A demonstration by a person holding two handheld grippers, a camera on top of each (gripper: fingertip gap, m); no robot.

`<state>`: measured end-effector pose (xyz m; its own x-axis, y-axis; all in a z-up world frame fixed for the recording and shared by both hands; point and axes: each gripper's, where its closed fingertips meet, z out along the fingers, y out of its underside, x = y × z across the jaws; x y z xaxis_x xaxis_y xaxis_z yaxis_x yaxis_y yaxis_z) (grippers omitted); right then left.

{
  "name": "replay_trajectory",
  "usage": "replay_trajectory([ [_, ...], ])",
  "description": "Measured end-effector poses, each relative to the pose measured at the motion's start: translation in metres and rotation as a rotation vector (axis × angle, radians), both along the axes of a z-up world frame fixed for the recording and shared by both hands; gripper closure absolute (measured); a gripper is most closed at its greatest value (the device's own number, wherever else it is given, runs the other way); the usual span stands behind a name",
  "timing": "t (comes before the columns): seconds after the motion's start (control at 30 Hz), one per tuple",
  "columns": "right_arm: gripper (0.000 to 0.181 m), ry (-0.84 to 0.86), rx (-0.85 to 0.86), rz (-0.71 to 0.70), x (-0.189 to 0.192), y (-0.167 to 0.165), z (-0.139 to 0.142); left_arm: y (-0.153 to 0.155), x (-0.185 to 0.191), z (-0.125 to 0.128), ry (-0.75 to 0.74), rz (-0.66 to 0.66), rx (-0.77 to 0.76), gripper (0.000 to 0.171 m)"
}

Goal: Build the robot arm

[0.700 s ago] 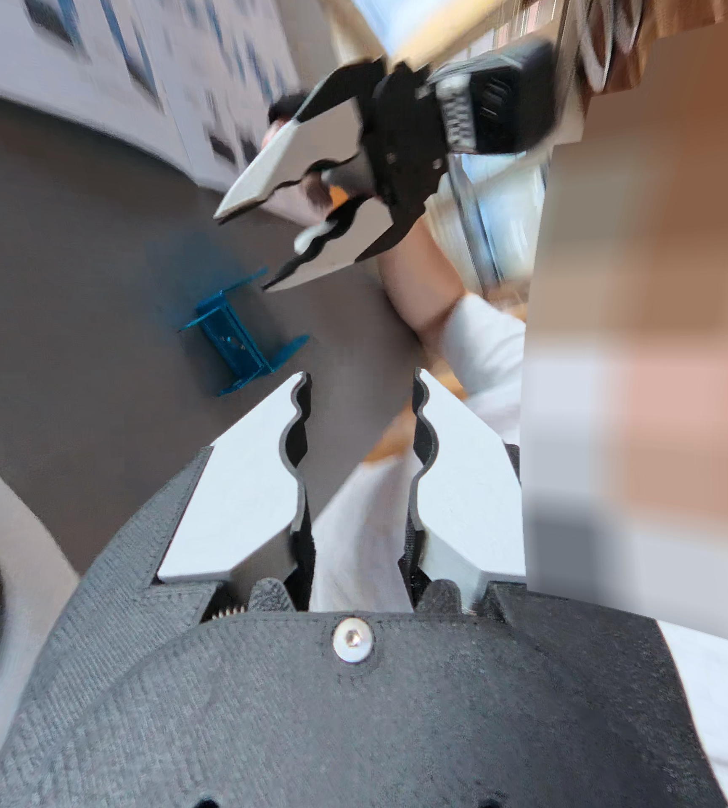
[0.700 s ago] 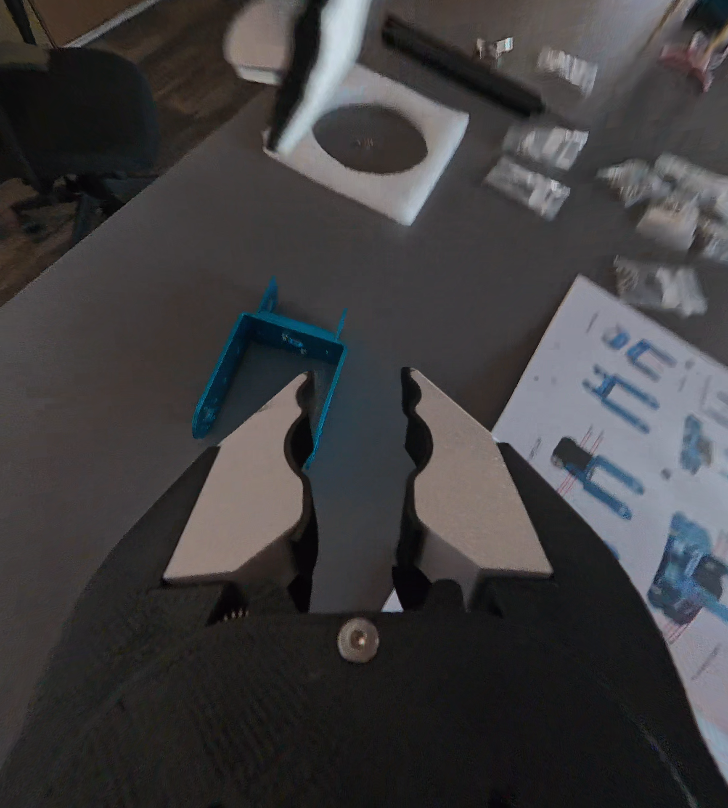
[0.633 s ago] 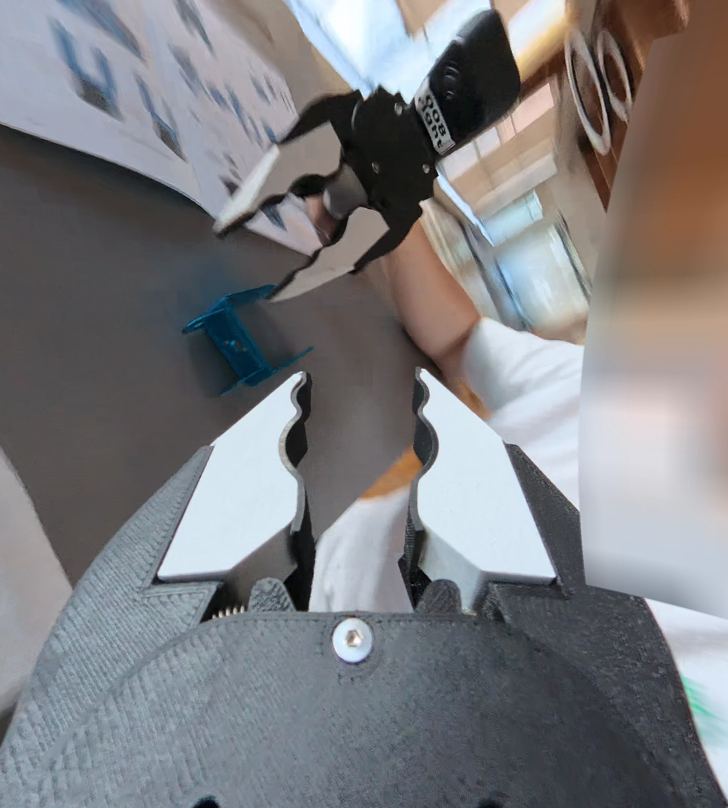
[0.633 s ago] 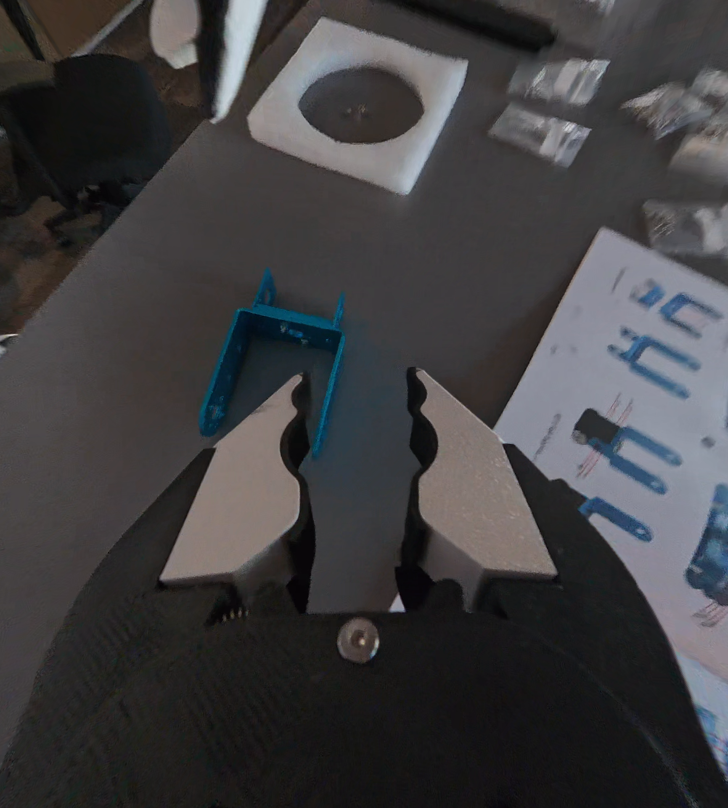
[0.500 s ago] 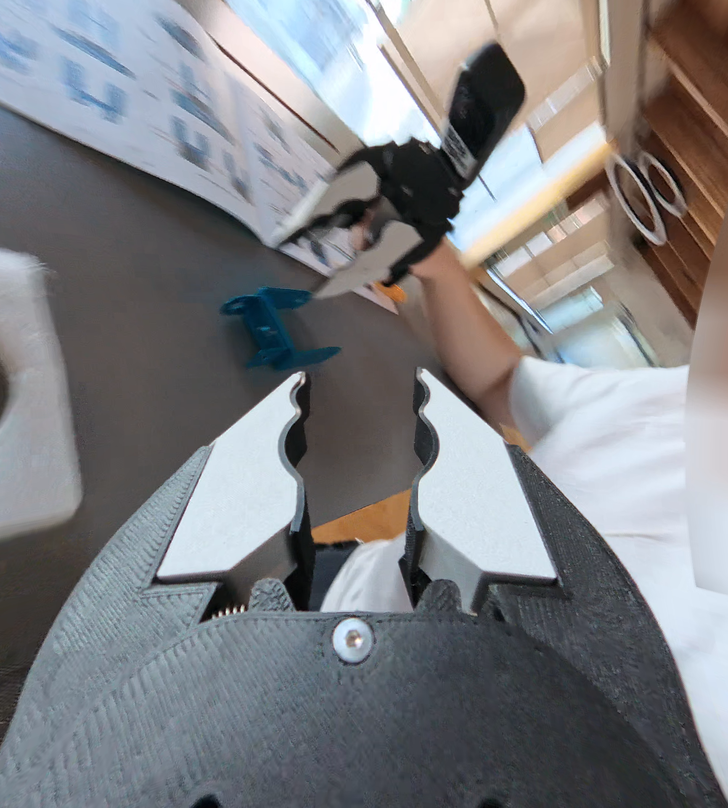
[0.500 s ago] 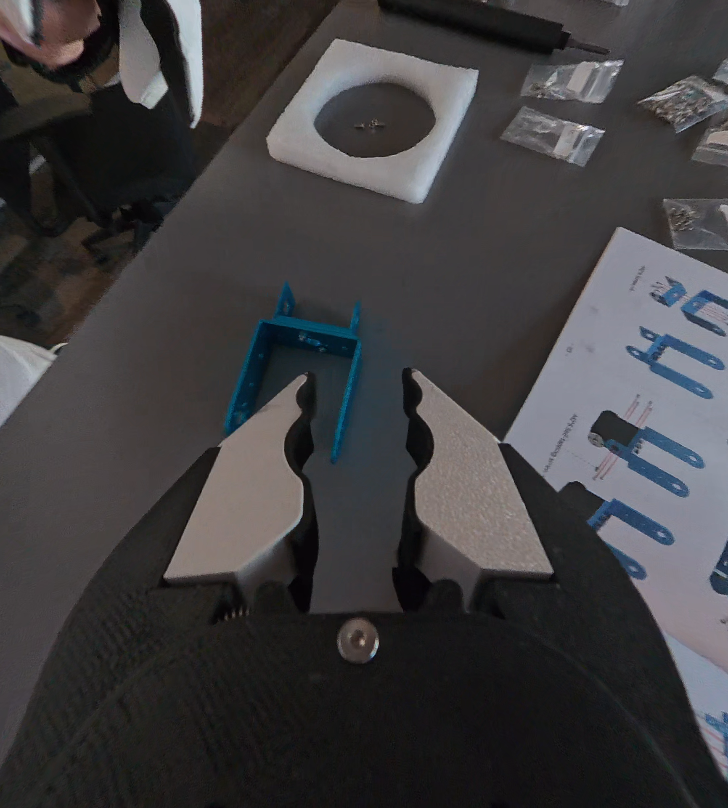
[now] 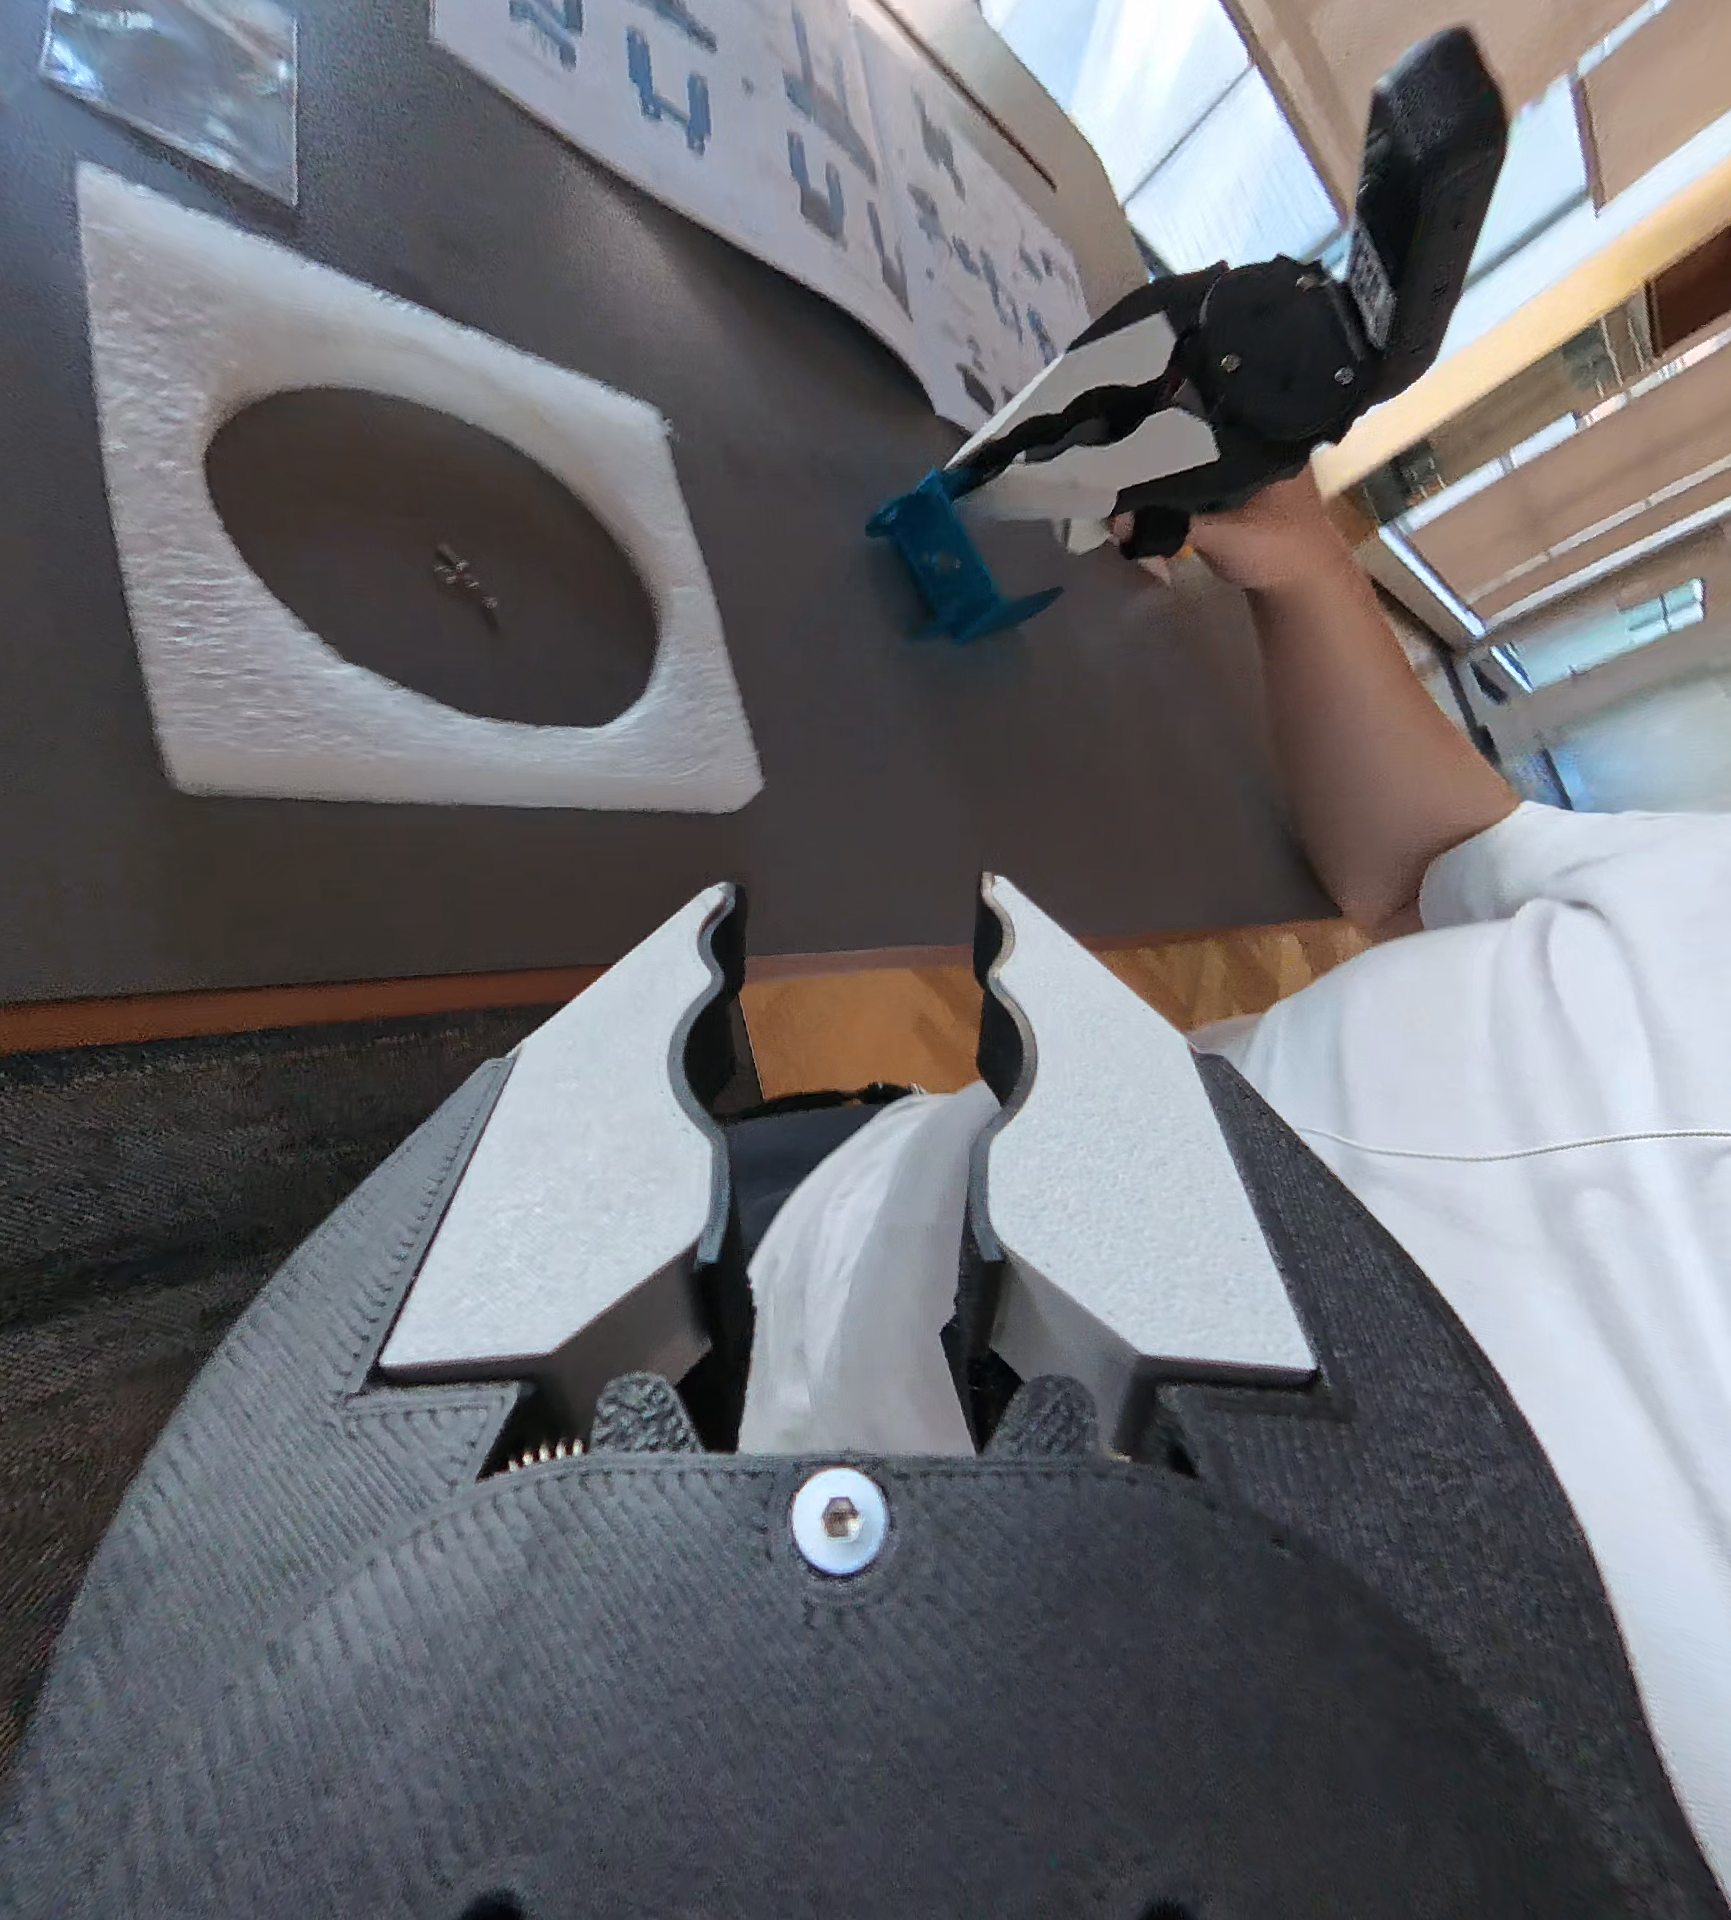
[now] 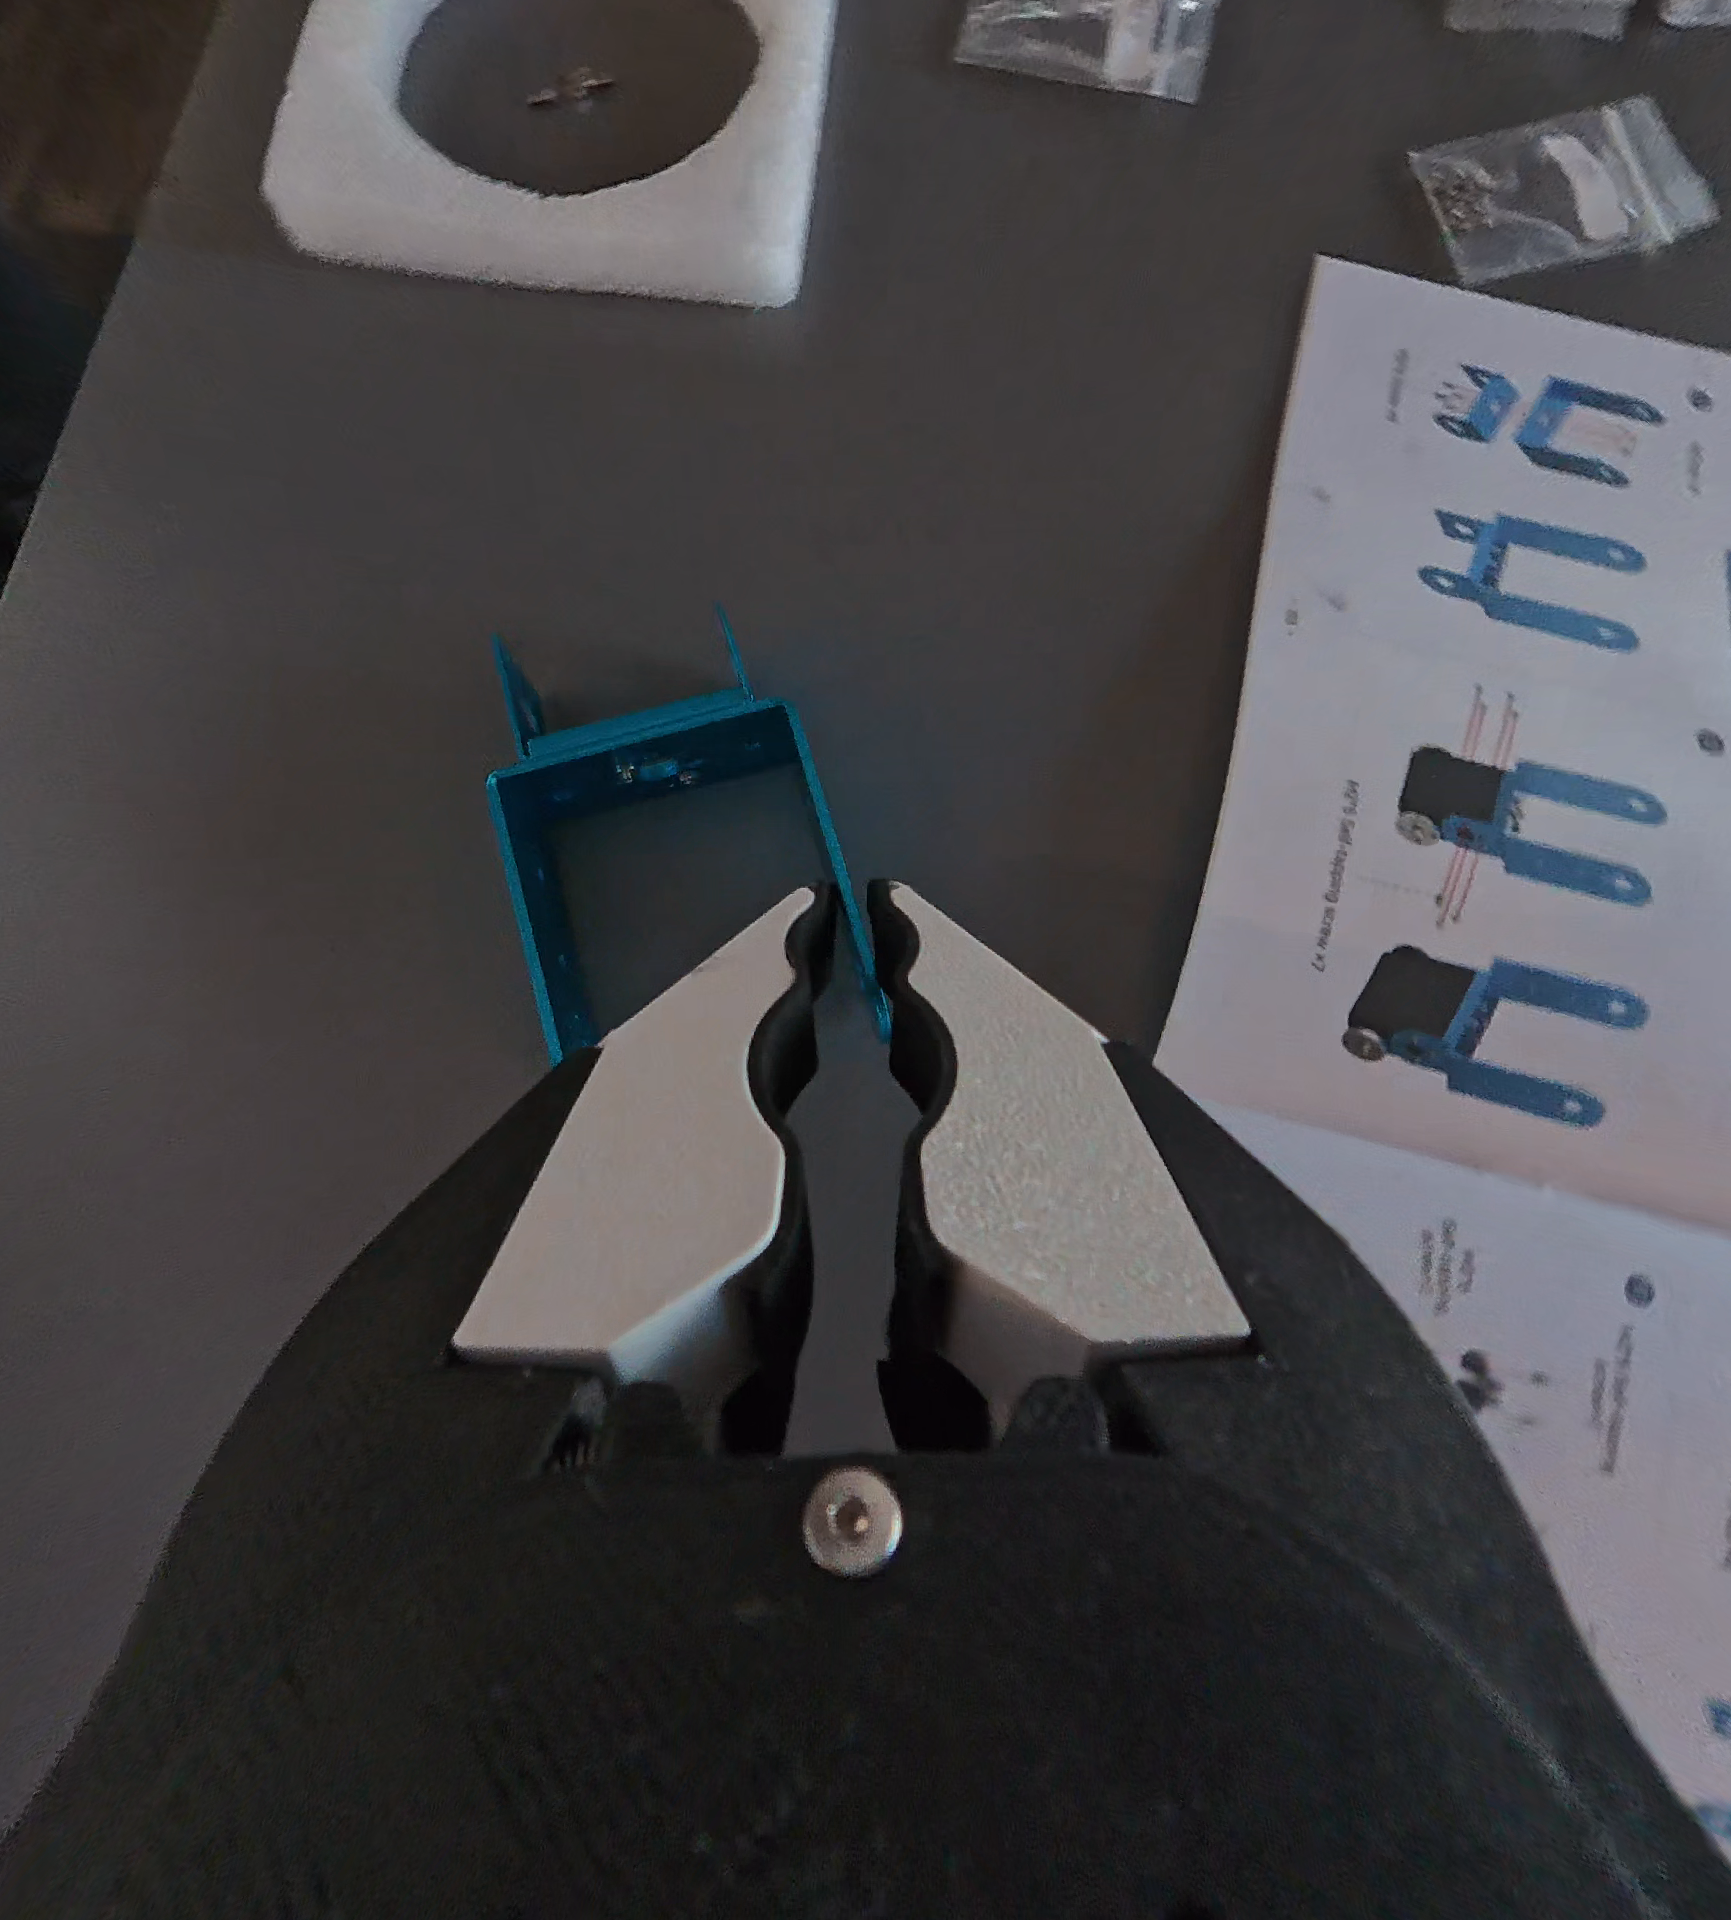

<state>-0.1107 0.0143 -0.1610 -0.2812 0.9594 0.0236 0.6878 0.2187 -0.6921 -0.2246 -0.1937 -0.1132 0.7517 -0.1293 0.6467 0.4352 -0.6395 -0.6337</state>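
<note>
My right tool (image 8: 848, 902) is nearly clenched, its two grey fingers (image 8: 1006, 1049) pinched onto the right-hand arm of the blue metal bracket (image 8: 653, 774). That bracket sits in the middle of the right wrist frame, a U-shaped piece lying on the dark grey table (image 8: 269, 623), with two small tabs sticking up at its far end; its left arm runs down under my left finger. In the left wrist frame the same right tool (image 7: 975, 473) shows in the upper right, its tips meeting the bracket (image 7: 944, 561) on the table, with my bare forearm behind it.

My left tool (image 7: 856, 904) is released, fingers spread wide with nothing between them. It hangs off the near edge of the table, pointing at my white shirt (image 7: 1526, 1143) in the lower right and the carpeted floor (image 7: 113, 1195) at the left.

A white foam square (image 8: 539, 234) with a round cut-out lies at the upper left of the right wrist frame, well apart from the bracket; a couple of small screws (image 8: 565, 88) rest inside the hole. The same foam (image 7: 217, 665) fills the upper left of the left wrist frame. A printed instruction sheet (image 8: 1526, 727) with blue drawings covers the right side of the right wrist frame, and clear plastic bags (image 8: 1557, 187) of small parts lie along the top right.
</note>
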Motion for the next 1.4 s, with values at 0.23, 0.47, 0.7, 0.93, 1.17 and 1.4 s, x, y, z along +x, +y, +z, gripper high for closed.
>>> replay_trajectory([
  [0.23, 0.180, 0.004, 0.089, -0.466, -0.004, 0.006, 0.000, 0.006, -0.037, -0.007, -0.042, -0.217, -0.026, 0.130],
  [0.47, 0.161, -0.084, 0.052, -0.827, -0.002, -0.021, -0.003, 0.027, -0.043, 0.002, -0.023, -0.429, -0.060, 0.129],
  [0.7, 0.161, 0.056, 0.046, -0.877, 0.012, -0.026, 0.016, 0.051, -0.030, 0.010, -0.036, -0.472, 0.004, 0.130],
  [0.93, 0.150, 0.285, -0.185, -0.901, 0.063, -0.006, 0.031, 0.108, -0.034, 0.019, 0.094, -0.345, 0.179, 0.131],
  [1.17, 0.144, -0.144, -0.079, -0.970, 0.119, 0.047, 0.028, 0.157, -0.064, 0.033, 0.368, -0.156, 0.157, 0.130],
  [1.4, 0.166, -0.996, 0.202, -0.794, 0.145, 0.044, 0.089, 0.179, -0.071, 0.037, 0.434, -0.169, 0.082, 0.132],
])
